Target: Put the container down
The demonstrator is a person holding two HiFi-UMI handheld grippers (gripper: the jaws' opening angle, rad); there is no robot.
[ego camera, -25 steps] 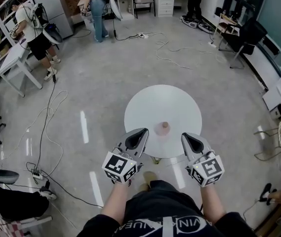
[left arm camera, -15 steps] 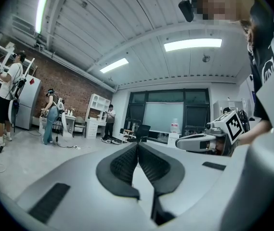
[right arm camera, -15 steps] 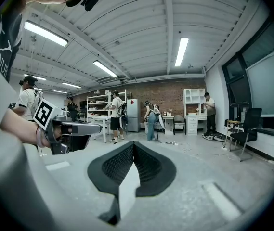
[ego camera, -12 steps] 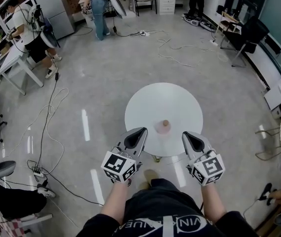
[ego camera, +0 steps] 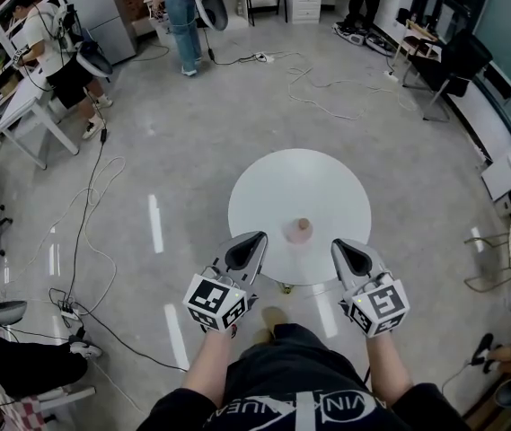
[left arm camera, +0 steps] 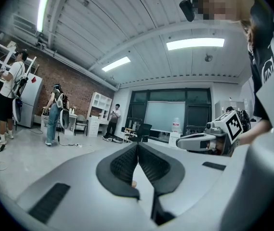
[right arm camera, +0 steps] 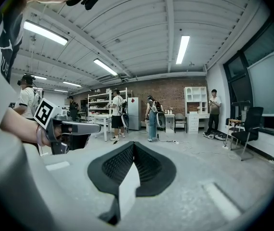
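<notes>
Round white table [ego camera: 300, 182]: pink container [ego camera: 299, 232] just ahead, between left gripper [ego camera: 259, 239] and right gripper [ego camera: 339, 245]; both jaws together, empty. Shirt lettering [ego camera: 295, 409] unreadable.

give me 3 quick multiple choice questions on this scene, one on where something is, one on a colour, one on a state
1. Where is the container?
A) on the table
B) on the floor
C) on a shelf

2. What colour is the table?
A) black
B) white
C) red

3. How is the right claw?
A) wide open
B) shut on the container
C) shut, empty

Answers:
1 A, it stands on the round top.
2 B, the top is plain white in the head view.
3 C, the jaws meet with nothing between them in the right gripper view.
</notes>
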